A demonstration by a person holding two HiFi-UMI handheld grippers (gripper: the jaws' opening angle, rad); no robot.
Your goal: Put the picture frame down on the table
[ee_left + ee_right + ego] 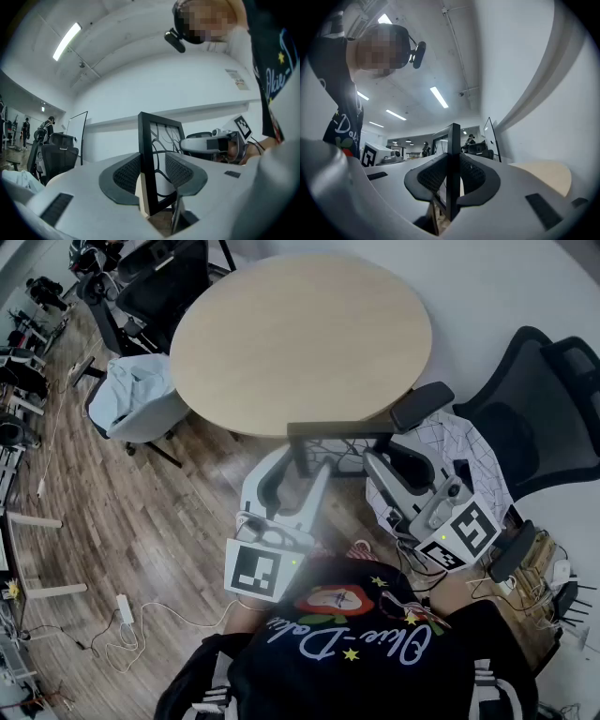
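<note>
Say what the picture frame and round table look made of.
The picture frame: matte black moulding, painted wood or plastic; its pale back edge hints at fibreboard. The round table: smooth, evenly pale wood-toned top, likely laminate or veneer.

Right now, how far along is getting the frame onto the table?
Done: the black rectangular picture frame is lifted, clamped on opposite edges by the left tool and the right tool. In hand: it is held in the air by the near edge of the round light-wood table, not resting on it. Left: move it over the tabletop, lower it, open both tools.
</note>
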